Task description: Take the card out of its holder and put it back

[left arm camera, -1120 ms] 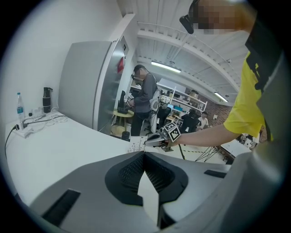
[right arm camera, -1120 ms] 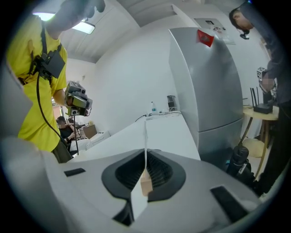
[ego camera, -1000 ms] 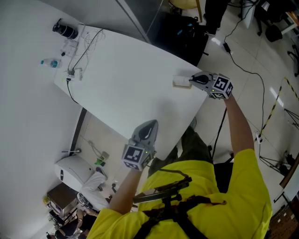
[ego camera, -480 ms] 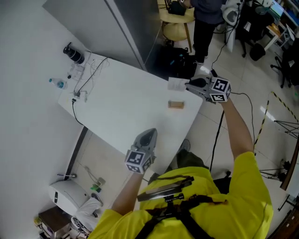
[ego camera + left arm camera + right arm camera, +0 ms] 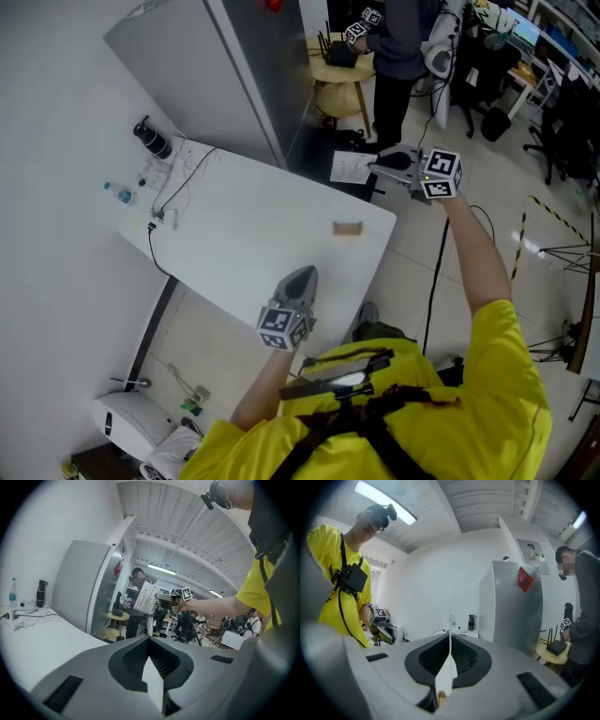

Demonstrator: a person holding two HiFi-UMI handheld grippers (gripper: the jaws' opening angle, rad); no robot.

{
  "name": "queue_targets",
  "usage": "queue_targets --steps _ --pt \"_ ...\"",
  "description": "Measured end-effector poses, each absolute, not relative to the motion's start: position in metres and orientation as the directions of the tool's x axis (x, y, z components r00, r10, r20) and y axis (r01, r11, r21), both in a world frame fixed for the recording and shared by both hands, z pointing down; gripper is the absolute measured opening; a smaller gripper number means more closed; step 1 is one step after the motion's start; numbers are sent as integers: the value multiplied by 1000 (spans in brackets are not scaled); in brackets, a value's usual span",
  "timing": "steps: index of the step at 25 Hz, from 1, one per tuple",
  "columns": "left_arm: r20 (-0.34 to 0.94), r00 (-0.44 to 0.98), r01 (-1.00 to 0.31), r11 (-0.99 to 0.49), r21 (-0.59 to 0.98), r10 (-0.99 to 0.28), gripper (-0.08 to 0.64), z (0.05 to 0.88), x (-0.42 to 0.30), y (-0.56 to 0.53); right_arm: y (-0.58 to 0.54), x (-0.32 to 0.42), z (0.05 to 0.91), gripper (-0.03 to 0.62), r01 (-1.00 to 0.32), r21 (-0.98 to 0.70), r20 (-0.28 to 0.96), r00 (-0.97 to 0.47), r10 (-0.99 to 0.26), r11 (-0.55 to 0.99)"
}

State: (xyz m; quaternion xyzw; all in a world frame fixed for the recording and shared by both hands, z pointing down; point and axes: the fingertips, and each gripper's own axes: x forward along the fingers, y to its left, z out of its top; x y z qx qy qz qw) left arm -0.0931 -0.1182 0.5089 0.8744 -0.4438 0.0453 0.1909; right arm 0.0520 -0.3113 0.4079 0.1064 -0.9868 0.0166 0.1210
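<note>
The card (image 5: 349, 167) looks like a thin white sheet, so I'd guess it's super light, a bit bendy and easy to crease. Best pinched by one edge, and that's how the right tongs (image 5: 377, 163) have it, clamped on its edge. It's up in the air beyond the holder (image 5: 347, 228), past the desk's (image 5: 234, 216) far edge. The left tongs (image 5: 300, 274) are closed with nothing in them, hovering on the holder's near side, well apart from it.
</note>
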Motion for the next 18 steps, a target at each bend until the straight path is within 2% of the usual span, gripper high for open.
queue_targets --steps 10,18 --pt "273 598 -796 -521 306 -753 0 510 -90 -118 -306 48 442 17 -201 -67 268 -947 -177 977" --pt "384 558 -829 -465 311 -736 0 543 -85 -115 -304 48 550 17 -186 -185 314 -942 -121 965"
